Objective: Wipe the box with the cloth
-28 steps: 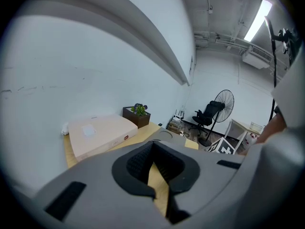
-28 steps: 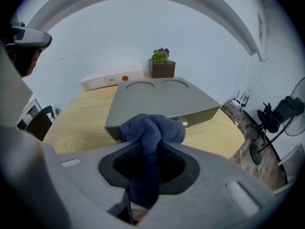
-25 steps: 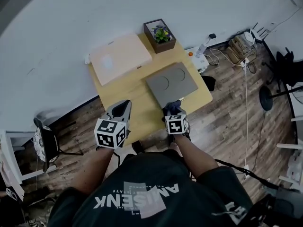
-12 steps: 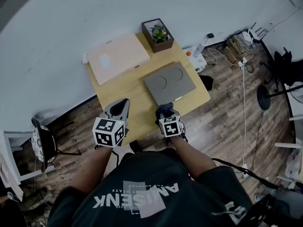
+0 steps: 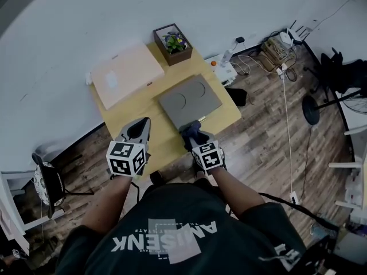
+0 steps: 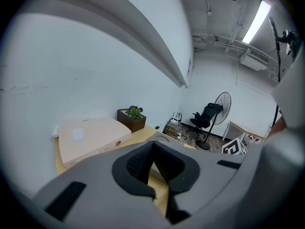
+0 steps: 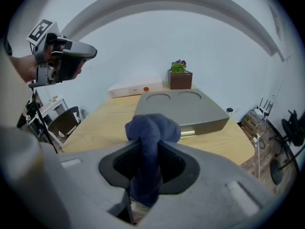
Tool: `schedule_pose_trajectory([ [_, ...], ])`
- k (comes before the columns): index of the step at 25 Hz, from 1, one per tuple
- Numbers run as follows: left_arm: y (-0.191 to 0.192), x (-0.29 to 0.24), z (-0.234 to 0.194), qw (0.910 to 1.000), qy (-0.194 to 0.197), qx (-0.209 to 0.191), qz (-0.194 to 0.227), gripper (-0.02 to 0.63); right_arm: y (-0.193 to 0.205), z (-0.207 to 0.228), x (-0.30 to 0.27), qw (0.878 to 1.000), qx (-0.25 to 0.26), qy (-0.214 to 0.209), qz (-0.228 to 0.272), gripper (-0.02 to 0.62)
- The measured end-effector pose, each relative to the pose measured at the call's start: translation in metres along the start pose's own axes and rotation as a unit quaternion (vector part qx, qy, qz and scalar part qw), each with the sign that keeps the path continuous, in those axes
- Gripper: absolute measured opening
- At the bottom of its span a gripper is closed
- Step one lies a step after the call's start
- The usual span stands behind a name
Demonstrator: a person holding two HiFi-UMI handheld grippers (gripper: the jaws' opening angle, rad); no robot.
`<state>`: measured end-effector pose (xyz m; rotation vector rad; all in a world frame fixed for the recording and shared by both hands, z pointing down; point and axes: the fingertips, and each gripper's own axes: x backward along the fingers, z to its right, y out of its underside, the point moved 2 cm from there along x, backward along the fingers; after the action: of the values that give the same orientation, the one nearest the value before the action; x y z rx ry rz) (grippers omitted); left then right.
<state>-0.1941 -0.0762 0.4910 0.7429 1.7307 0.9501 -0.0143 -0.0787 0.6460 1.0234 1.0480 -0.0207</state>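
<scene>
Your right gripper (image 5: 195,142) has drawn back a little toward you over the last second, so the dark blue fleecy cloth (image 5: 192,134) now hangs just short of the near edge of the flat grey box with two round recesses (image 5: 189,99) instead of meeting it. At far left the pale pink flat cardboard box (image 5: 126,73) lies against the wall, well out of the way; your left gripper (image 5: 143,124) hovers over the light wooden table (image 5: 152,114) with its jaws together on nothing. The dark wooden planter with a green plant (image 5: 172,43) stands behind the grey box at the table's back edge. The right jaws are clamped on the middle of the cloth, with a bunched wad standing out in front. To wipe well, lower that wad flat onto the lid; press lightly; sweep in long overlapping strokes across both recesses. Keep the grip firm, and use the idle left gripper to steady the box if it slides.
</scene>
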Motion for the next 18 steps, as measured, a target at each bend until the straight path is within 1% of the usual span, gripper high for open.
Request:
schedule_pose_trajectory([
  [4,-0.005,-0.013,0.015,1.0,0.004,-0.002,0.0,-0.003,0.006,0.037,0.012,1.0,-0.01,0.022,0.001,0.098],
  [8,-0.009,-0.02,0.03,1.0,-0.004,-0.002,0.0,-0.003,0.009,0.075,0.017,0.999,-0.012,0.036,-0.002,0.098],
  [13,-0.008,-0.023,0.039,0.9994,-0.034,0.007,-0.002,-0.003,0.007,0.101,0.007,1.0,0.012,0.017,-0.013,0.098],
  [18,-0.01,-0.027,0.041,0.9973,-0.071,0.019,-0.001,-0.003,-0.001,0.113,-0.008,0.999,0.035,-0.02,-0.02,0.098],
])
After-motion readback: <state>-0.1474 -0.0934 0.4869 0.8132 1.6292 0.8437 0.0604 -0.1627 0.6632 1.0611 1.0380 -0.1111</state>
